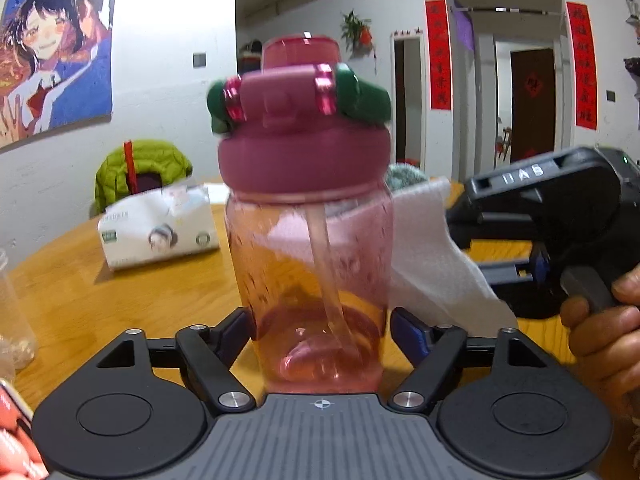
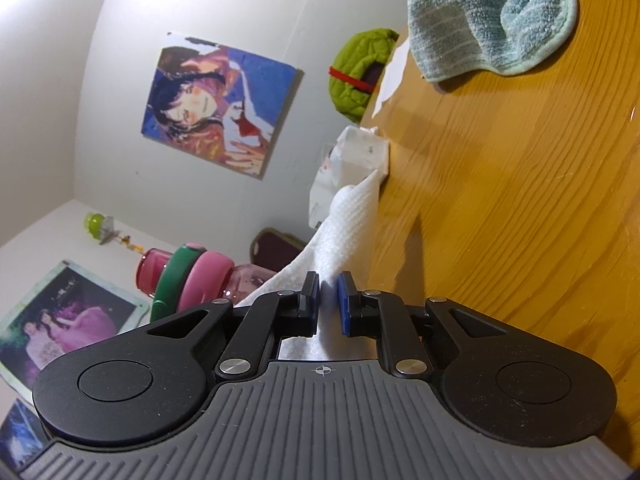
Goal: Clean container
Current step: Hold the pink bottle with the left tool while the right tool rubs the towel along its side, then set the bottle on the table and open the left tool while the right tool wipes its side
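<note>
Left wrist view, left to right: clear empty bottle (image 1: 10, 300) at the table's left edge, partly cut off. Poster (image 1: 56, 56) on the wall above. Green jacket (image 1: 140, 168) over a chair behind the table (image 1: 80, 300). Tissue pack (image 1: 160, 228) lying on the wood, well apart from the bottle in the middle.

Centre: pink water bottle (image 1: 316, 280), upright, see-through, pink lid with green strap, straw inside. Left gripper (image 1: 320, 334) has its blue fingers (image 1: 234, 332) clamped on the bottle's lower body, one on each side, both touching. Bottle looks lifted clear of the table, though its base is hidden by the gripper body.

Right of it: white paper towel (image 1: 432, 264) pressed against the bottle's right side, hanging down. Right gripper (image 1: 472, 248) comes in from the right, a hand (image 1: 604, 332) on its handle.

Right wrist view, rolled sideways: bottle at lower left, towel (image 2: 344, 232) running from it into the right gripper's (image 2: 329, 304) fingers (image 2: 346, 304), which are pinched on it. Blue-green cloth (image 2: 488, 16) bunched on the table at top right, well away.
</note>
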